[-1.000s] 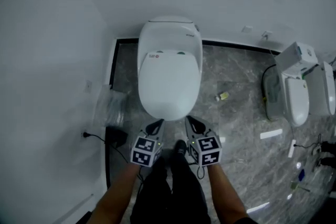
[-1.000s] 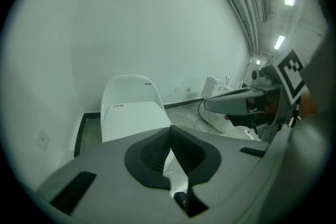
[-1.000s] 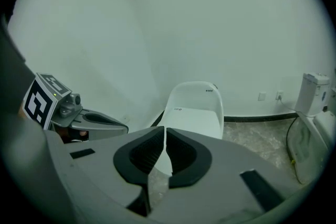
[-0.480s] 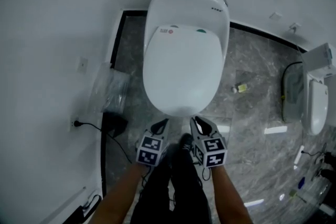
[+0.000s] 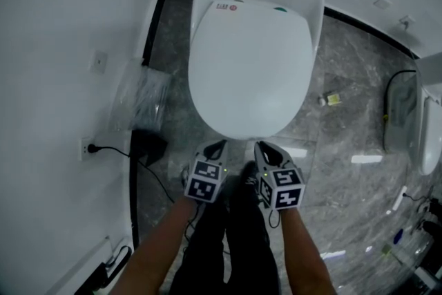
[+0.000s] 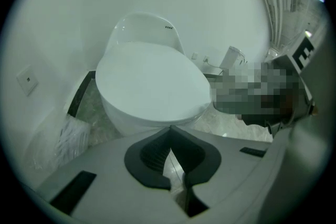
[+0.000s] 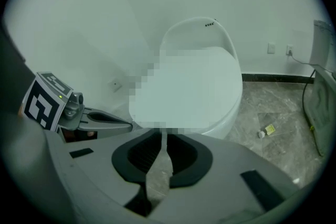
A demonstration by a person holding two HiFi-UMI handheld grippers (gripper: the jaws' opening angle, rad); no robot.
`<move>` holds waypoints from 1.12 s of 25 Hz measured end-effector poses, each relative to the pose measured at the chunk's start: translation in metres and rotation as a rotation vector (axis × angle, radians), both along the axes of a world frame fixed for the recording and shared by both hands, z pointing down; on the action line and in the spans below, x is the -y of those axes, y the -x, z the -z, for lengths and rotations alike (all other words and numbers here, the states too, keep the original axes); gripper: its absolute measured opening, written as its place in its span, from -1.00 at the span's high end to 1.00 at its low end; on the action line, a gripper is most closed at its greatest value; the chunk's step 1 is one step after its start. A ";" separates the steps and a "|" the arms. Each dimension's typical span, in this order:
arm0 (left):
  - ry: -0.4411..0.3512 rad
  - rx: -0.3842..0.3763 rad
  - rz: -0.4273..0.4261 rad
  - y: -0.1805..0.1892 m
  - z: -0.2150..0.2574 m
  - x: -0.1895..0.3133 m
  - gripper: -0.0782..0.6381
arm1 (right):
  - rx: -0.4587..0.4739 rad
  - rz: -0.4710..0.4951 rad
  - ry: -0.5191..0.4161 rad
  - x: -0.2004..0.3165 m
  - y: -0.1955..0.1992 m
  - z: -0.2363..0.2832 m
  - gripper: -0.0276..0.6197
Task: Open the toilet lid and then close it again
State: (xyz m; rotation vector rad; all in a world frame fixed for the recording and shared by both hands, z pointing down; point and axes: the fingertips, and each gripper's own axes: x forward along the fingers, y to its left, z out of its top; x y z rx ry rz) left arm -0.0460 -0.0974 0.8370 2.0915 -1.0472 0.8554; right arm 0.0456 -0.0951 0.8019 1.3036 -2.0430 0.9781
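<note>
Before toilet lid [image 5: 252, 65], left gripper [image 5: 219, 145], right gripper [image 5: 260, 146] hover

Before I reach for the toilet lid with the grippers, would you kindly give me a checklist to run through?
1. The toilet lid is down, ready to lift: ok.
2. The left gripper is empty: ok, jaws together, nothing between them.
3. The right gripper is empty: ok, jaws together too.
4. Jaws apart to take the lid's edge: not ok, both shut.
5. Grippers at the lid's front edge: not ok, both short of it, no contact.
6. Room under the lid's rim for a jaw: cannot tell.
</note>
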 end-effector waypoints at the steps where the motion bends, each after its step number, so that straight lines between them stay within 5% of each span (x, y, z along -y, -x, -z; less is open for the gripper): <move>1: 0.000 0.002 -0.001 -0.001 -0.003 0.001 0.76 | 0.000 0.001 0.008 -0.001 0.001 -0.004 0.80; 15: -0.056 0.044 -0.044 -0.005 -0.007 0.009 0.76 | 0.026 0.054 0.059 -0.007 0.010 -0.021 0.85; 28: -0.098 0.018 -0.021 -0.003 0.051 0.013 0.76 | 0.060 0.088 0.023 0.008 0.016 0.010 0.88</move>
